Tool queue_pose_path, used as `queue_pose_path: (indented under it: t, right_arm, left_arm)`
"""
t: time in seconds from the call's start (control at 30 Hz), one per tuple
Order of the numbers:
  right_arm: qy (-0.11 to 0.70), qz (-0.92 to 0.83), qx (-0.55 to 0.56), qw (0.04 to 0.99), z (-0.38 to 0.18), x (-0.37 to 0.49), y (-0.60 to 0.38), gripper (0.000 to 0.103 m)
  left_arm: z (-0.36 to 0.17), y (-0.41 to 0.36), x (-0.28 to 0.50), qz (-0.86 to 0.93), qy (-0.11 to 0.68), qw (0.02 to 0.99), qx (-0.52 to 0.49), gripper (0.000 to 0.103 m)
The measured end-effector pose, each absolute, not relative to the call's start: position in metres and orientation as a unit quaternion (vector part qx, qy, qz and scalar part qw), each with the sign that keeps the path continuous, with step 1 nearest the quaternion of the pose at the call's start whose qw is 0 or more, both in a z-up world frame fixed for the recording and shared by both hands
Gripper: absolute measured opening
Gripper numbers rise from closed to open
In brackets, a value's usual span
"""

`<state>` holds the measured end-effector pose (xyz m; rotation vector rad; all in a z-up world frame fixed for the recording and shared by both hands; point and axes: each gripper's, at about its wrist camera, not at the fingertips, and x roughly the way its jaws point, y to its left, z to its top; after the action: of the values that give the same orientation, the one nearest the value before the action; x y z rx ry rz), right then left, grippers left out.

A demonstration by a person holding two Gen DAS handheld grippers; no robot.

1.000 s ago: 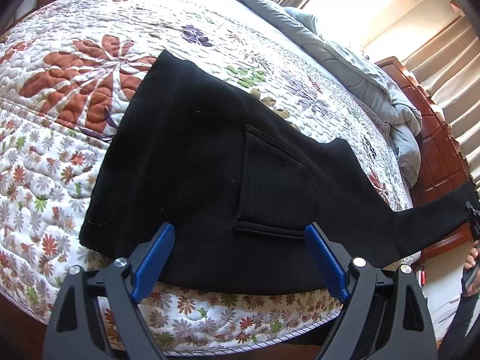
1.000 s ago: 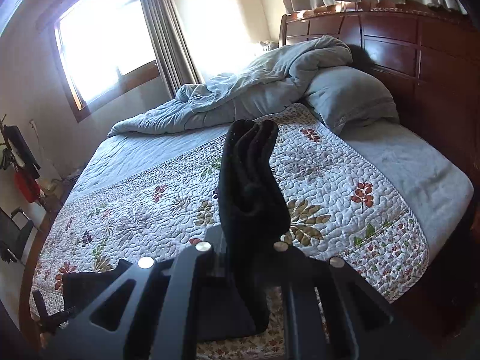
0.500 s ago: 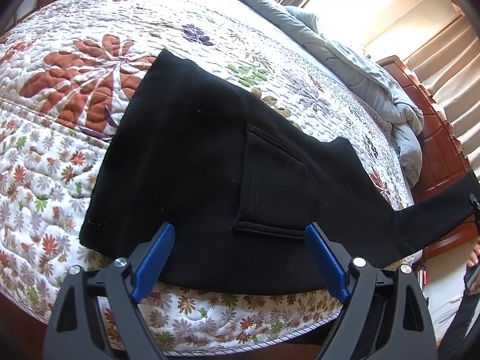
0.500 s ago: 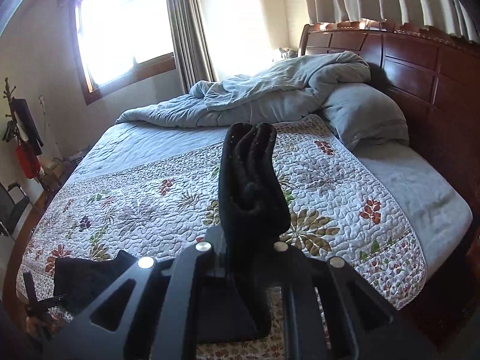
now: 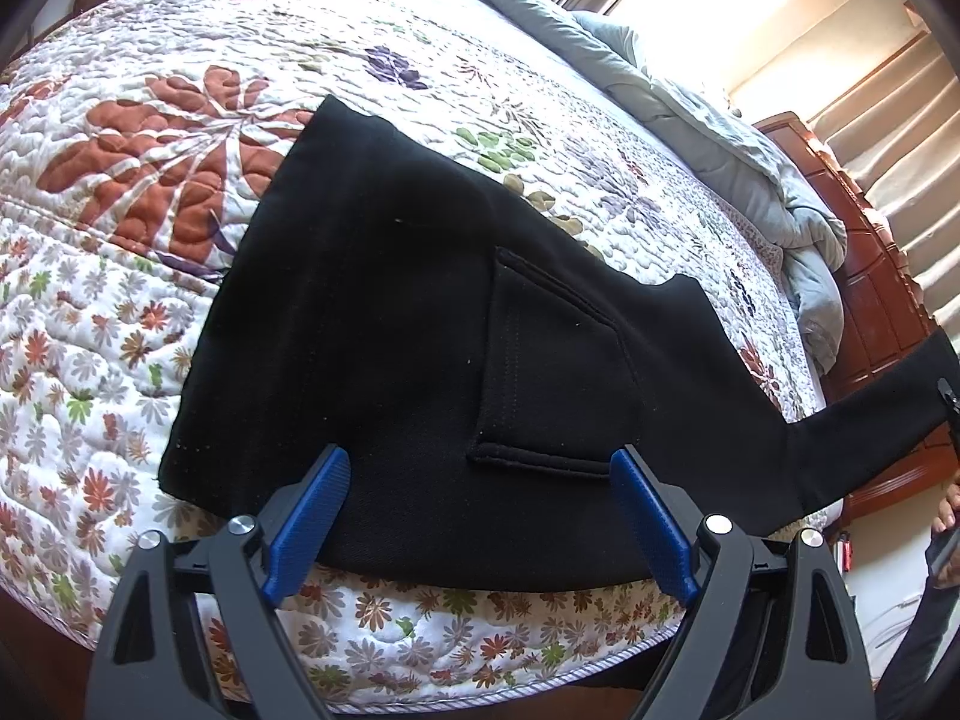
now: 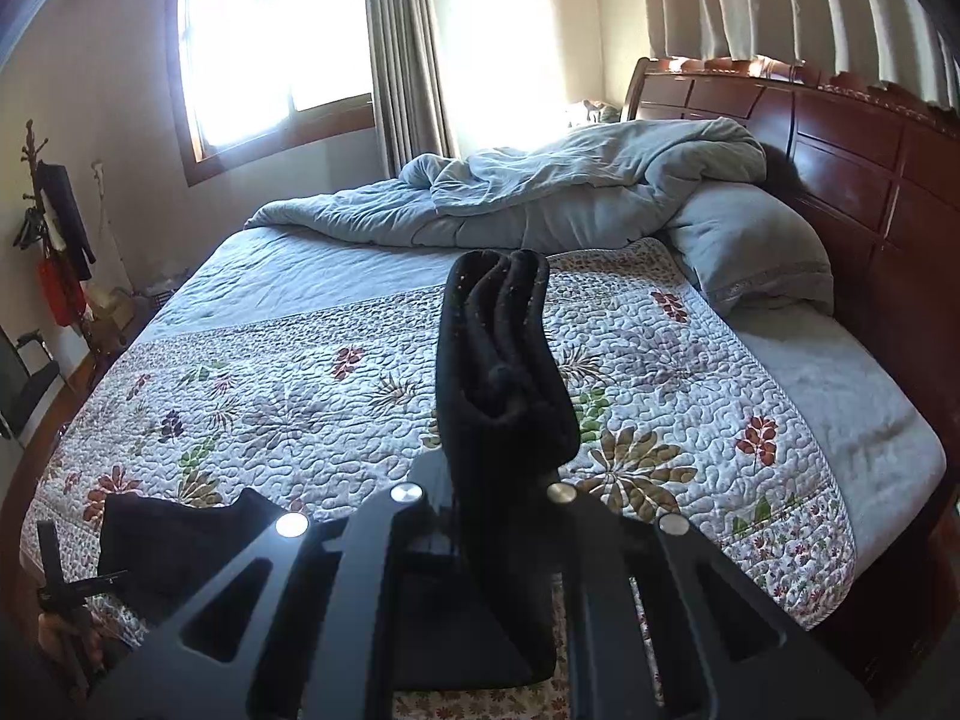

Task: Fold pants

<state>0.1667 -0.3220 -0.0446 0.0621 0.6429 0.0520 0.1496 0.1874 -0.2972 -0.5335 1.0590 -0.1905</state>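
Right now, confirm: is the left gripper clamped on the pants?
No. The left gripper stands wide open above the black pants.

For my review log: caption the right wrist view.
Right gripper shut on bunched black fabric pants above floral quilted bedspread.

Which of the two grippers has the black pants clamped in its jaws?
The right gripper: bunched black pants fabric sticks up from its shut jaws. The left gripper has blue-padded jaws standing wide open, holding nothing.

Sunlit window [image 6: 276,54], wooden headboard [image 6: 840,144], quilted bed [image 6: 300,396]
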Motion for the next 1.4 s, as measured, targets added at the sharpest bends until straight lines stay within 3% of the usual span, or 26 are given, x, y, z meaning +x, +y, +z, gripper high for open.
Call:
queue_pose_path:
  t: [0.77, 1.4]
  right_arm:
    - [0.342, 0.053, -0.045, 0.937, -0.059, 0.175, -0.261, 0.009]
    - [0.387, 0.078, -0.155, 0.905, -0.105, 0.18, -0.185, 0.009]
  left_arm:
    - [-0.294, 0.195, 0.144, -0.1, 0.491, 0.823, -0.268, 0.089]
    - [-0.294, 0.202, 0.139, -0.109, 0.488, 0.821, -0.276, 0.088]
